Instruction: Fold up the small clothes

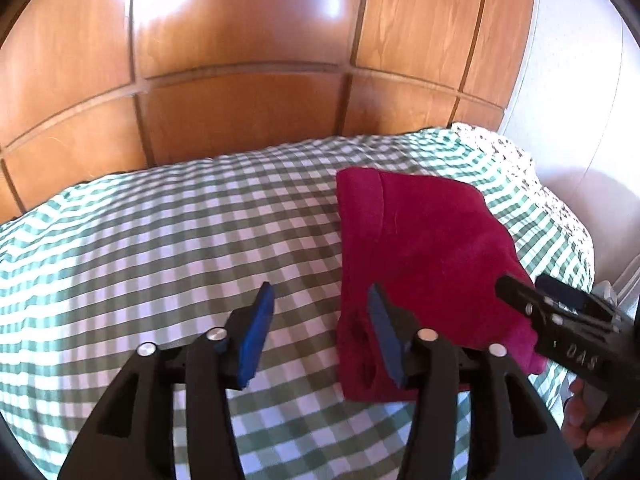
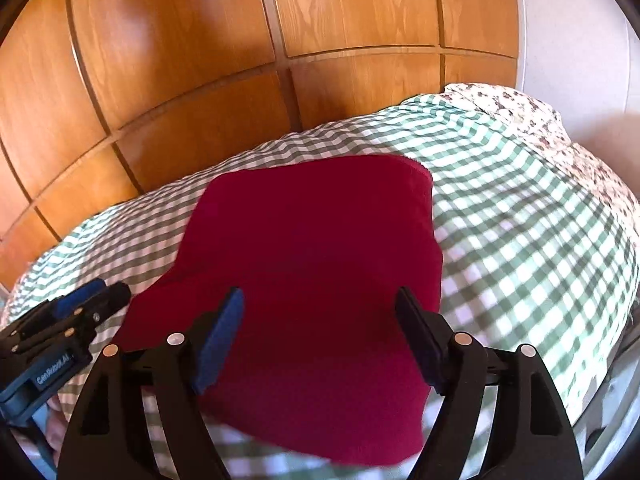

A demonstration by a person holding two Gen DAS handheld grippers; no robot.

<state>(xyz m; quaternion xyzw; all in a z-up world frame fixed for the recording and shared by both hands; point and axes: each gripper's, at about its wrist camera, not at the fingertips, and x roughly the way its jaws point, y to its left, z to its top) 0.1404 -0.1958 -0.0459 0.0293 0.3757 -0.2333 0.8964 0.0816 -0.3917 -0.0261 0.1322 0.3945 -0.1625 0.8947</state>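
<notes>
Garment (image 2: 304, 256), red, lay folded on bed (image 1: 160, 240) nr its right edge. Both grippers, left (image 1: 320, 332) & right (image 2: 320, 340), gaped, holding nothing. Next fold prob wants corners pinched evenly, edges aligned.

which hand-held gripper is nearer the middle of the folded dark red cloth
Right. The right hand-held gripper hangs open over the folded dark red cloth; the left hand-held gripper straddles its near left edge.
</notes>
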